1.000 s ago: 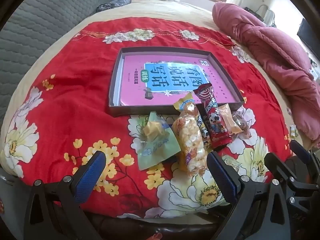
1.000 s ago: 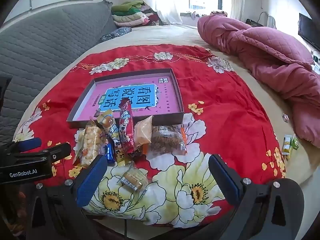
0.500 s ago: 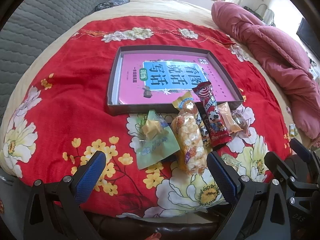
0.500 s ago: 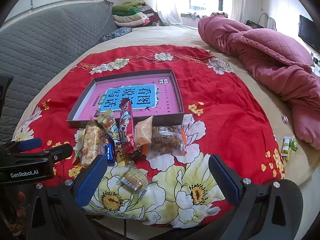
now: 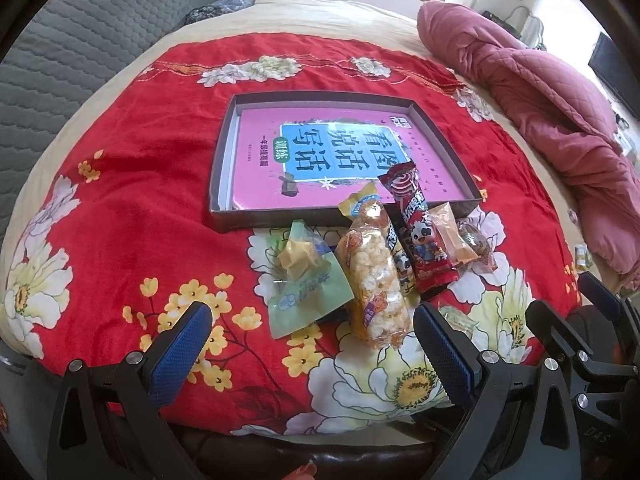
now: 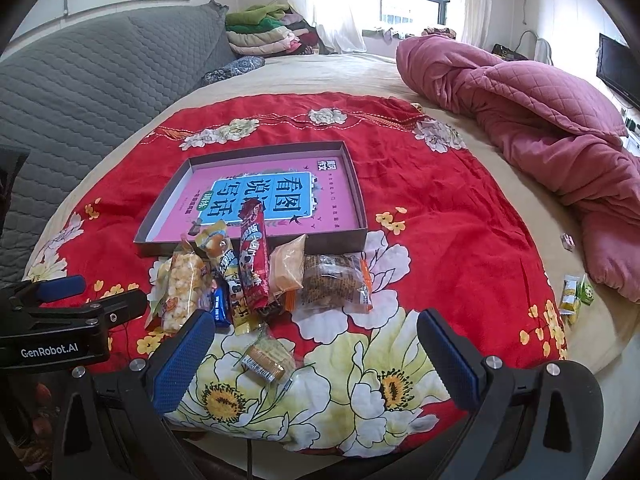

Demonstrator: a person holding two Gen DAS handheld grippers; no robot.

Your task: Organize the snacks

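A shallow grey box [image 5: 224, 184] [image 6: 362, 204] with a pink book inside lies on a red floral cloth. Just in front of it is a heap of snacks: a green packet [image 5: 306, 284], a popcorn bag [image 5: 374, 280] [image 6: 180, 284], a red stick wrapper [image 5: 420, 232] [image 6: 254, 256], an orange packet [image 6: 286, 268], a brown cake packet [image 6: 334, 280] and a small biscuit pack [image 6: 266, 360]. My left gripper [image 5: 314, 352] is open, hovering near the green packet and popcorn bag. My right gripper [image 6: 316, 356] is open around the biscuit pack, holding nothing.
A crumpled pink quilt [image 6: 540, 120] lies at the right. A grey quilted headboard [image 6: 80, 96] runs along the left. Small green and yellow sachets [image 6: 576, 292] lie off the cloth near the right edge. Folded clothes [image 6: 264, 34] sit at the back.
Both views have shifted slightly upward and back; the snacks and box sit a little lower in frame. Nothing was grasped or moved.
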